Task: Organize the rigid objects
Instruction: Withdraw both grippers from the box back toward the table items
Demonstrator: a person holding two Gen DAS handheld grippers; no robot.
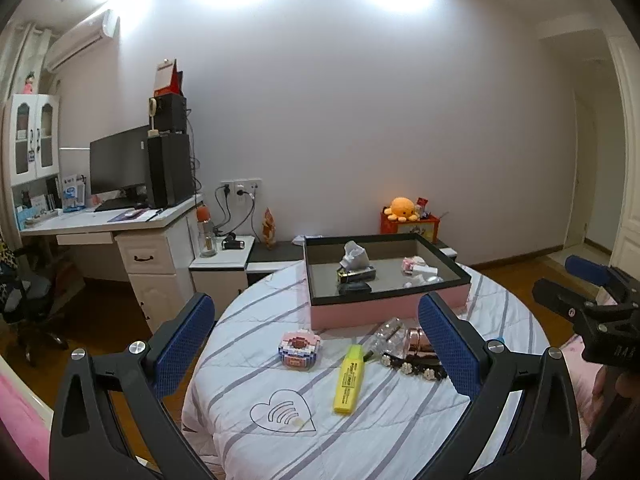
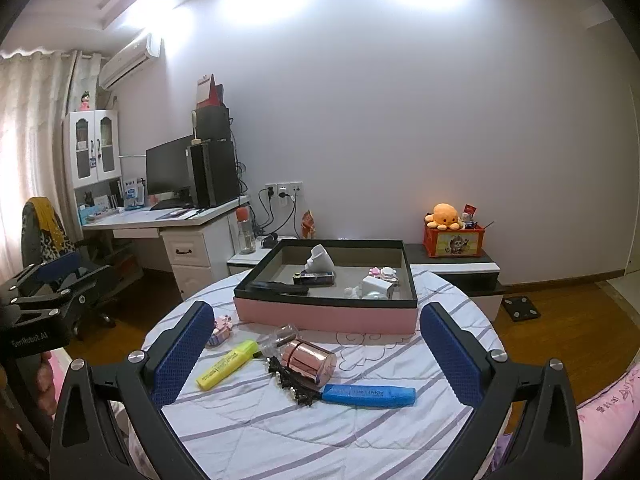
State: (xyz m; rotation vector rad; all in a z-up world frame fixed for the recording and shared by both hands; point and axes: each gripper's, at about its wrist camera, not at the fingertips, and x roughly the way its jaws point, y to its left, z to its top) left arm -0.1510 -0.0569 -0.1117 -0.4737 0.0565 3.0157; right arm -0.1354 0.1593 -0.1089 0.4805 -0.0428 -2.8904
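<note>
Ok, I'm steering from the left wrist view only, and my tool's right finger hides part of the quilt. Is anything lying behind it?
Observer: Yes, a blue highlighter lies on the quilt, just right of the black flowered strap.
Operator: And the pink metallic thing there?
Observer: It's a rose-gold cylinder, lying on its side just behind the black flowered strap.
Operator: Is the right tool holding anything?
Observer: No, the right tool is open and empty.
</note>
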